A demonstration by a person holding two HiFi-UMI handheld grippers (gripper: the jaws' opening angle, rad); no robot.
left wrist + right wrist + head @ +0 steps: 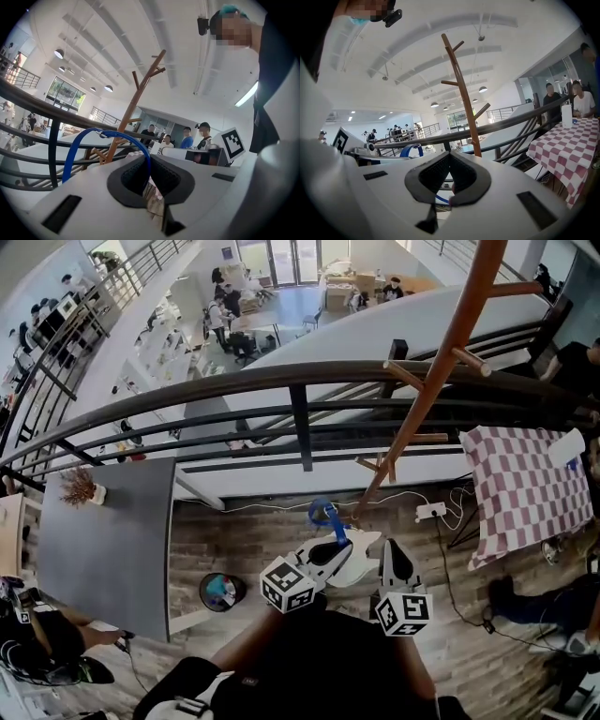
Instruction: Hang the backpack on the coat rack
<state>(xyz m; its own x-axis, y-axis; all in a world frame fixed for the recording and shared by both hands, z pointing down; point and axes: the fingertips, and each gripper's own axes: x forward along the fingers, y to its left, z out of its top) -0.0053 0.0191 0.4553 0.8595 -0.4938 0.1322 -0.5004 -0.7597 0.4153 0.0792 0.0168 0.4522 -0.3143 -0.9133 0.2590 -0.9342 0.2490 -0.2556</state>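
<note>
Clamping blue strap (80, 144), left gripper (149, 177), littered bin (204, 593)

Left tongs (149, 176): the jaws are seen closed, with a blue loop pinched between the dark pads.
Blue loop (89, 139): arched up and to the left from the jaws.
Patterned fabric (153, 200): glimpsed low between the jaws; what it belongs to cannot be told.
Coat rack (136, 101): brown wood, shown leaning, with pegs branching near its top; set beyond the loop and apart from it.
Railing (52, 145): dark bars are seen across the left side.
Marker cube (233, 143): shown at the right.
People (187, 138): several are seen far behind.
</note>
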